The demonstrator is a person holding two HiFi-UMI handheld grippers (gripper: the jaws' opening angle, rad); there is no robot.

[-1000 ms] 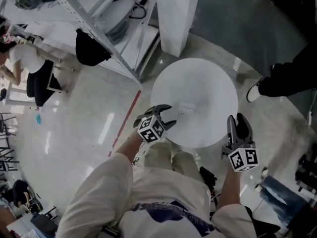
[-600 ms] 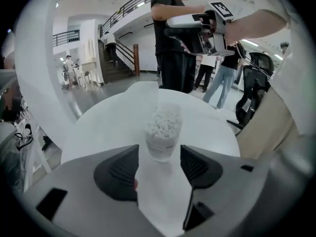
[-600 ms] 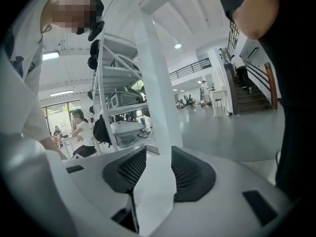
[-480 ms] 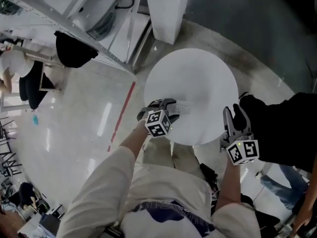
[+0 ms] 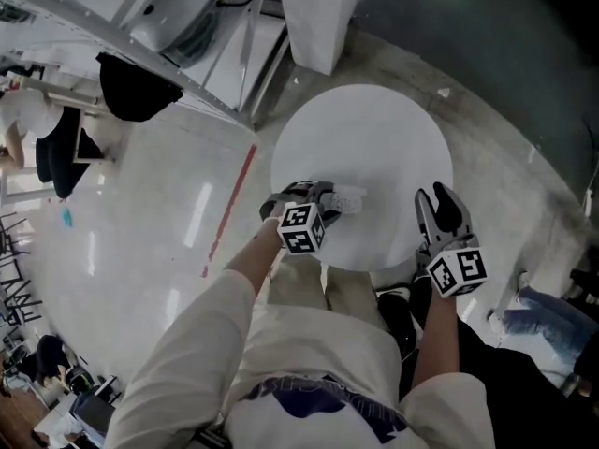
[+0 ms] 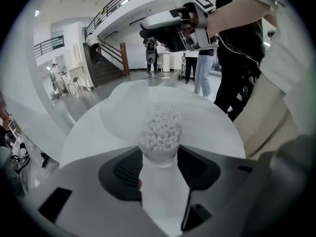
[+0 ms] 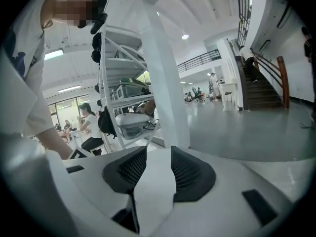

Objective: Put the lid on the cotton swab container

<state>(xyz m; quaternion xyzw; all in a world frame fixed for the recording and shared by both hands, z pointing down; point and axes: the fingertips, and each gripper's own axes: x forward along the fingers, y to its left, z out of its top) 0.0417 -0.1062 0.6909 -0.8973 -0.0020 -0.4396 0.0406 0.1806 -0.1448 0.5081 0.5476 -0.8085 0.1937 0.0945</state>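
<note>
Cream shirt (image 5: pixel 309 344), blue print (image 5: pixel 323 398); grey claws (image 5: pixel 326 195) (image 5: pixel 440 202), black pads (image 6: pixel 123 169), marker cubes (image 5: pixel 302 229).

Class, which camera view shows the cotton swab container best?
The left gripper view: the cotton swab container stands close up between the just-closing fingers, its swab tips plain. The head view shows it only as a small pale shape on the round table. The right gripper view misses it.

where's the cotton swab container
In head view the cotton swab container sits slightly left of the round table's middle, between the left gripper's jaws, which have just been closing.
</note>
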